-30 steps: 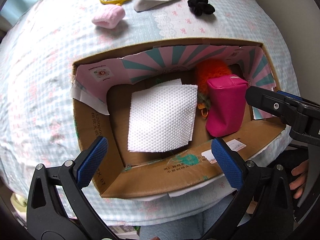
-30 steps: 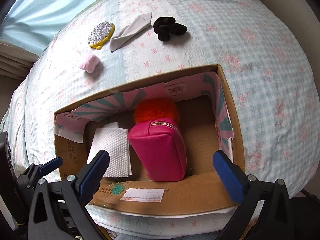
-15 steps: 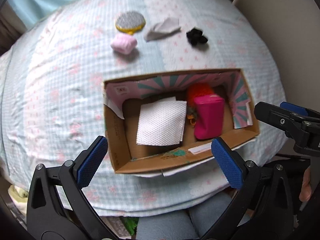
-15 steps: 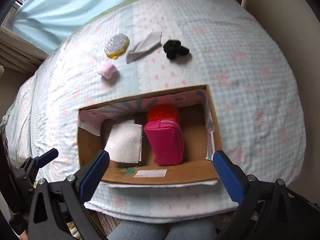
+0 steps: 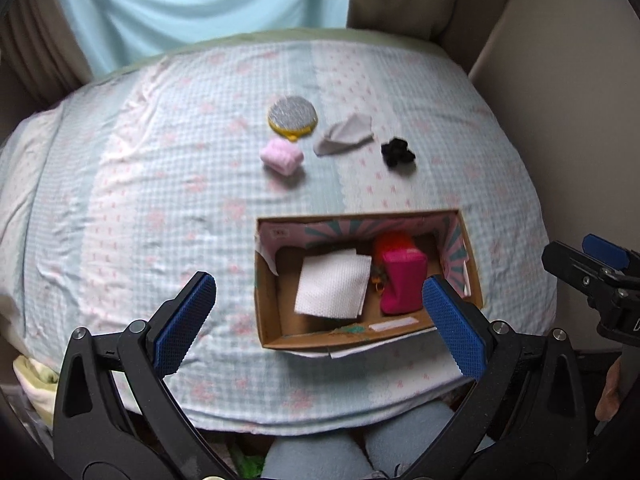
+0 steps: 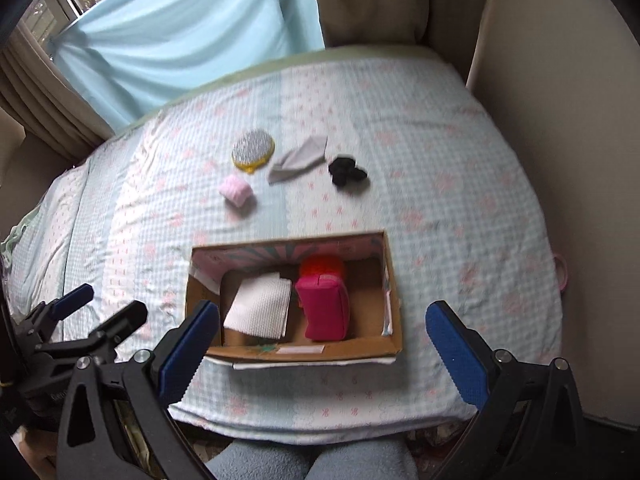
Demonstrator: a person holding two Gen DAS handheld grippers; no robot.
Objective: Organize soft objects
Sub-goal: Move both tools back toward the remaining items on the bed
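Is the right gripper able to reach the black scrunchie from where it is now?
Probably yes. The right gripper is open and empty, and the scrunchie lies alone on the bed beyond the box. Nothing covers it; the gripper only has to pass over the box.

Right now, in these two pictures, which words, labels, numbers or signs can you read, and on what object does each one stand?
No text can be read.
White label on the front wall of the cardboard box: print too small and blurred.
Small mark on the box's pink inner lining: blurred, unreadable.
Teal smudge beside the white label: only paint, not letters.
Pink pouch, white cloth and the items on the bed: no print visible.
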